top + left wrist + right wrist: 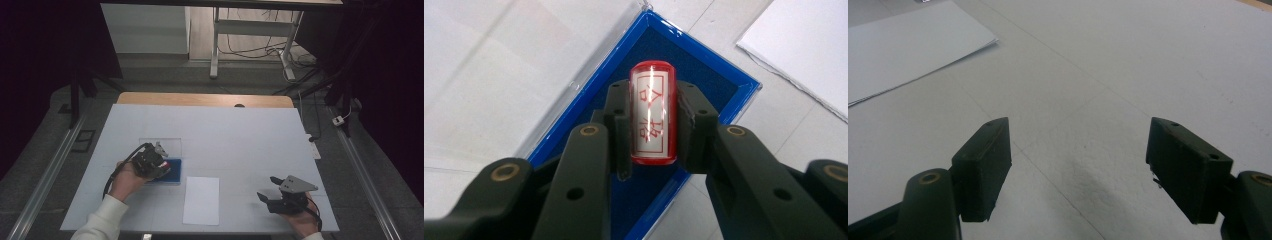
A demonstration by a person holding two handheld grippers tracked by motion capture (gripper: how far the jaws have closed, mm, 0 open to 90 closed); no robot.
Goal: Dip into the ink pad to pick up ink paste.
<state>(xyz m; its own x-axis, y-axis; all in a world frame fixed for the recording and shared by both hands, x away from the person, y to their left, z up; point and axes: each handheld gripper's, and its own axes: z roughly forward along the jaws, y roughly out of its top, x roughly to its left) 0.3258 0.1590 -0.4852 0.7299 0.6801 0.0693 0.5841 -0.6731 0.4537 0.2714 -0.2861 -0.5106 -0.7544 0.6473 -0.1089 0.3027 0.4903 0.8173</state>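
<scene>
My left gripper (653, 117) is shut on a red stamp (652, 116) with a white label bearing red characters. It holds the stamp over a blue ink pad (719, 85) in a clear-edged case. In the high view the left gripper (159, 165) sits at the left of the table above that blue ink pad (173, 178). A white sheet of paper (201, 199) lies just right of the pad. My right gripper (268, 187) rests at the table's front right, open, with nothing between its jaws. The right gripper (1079, 150) hovers over bare white tabletop, the paper (908, 45) at far left.
A white mat (240, 140) covers the table, with a wooden edge (205, 99) at the back. A clear lid (172, 145) lies behind the ink pad. Desk legs and cables stand on the floor beyond.
</scene>
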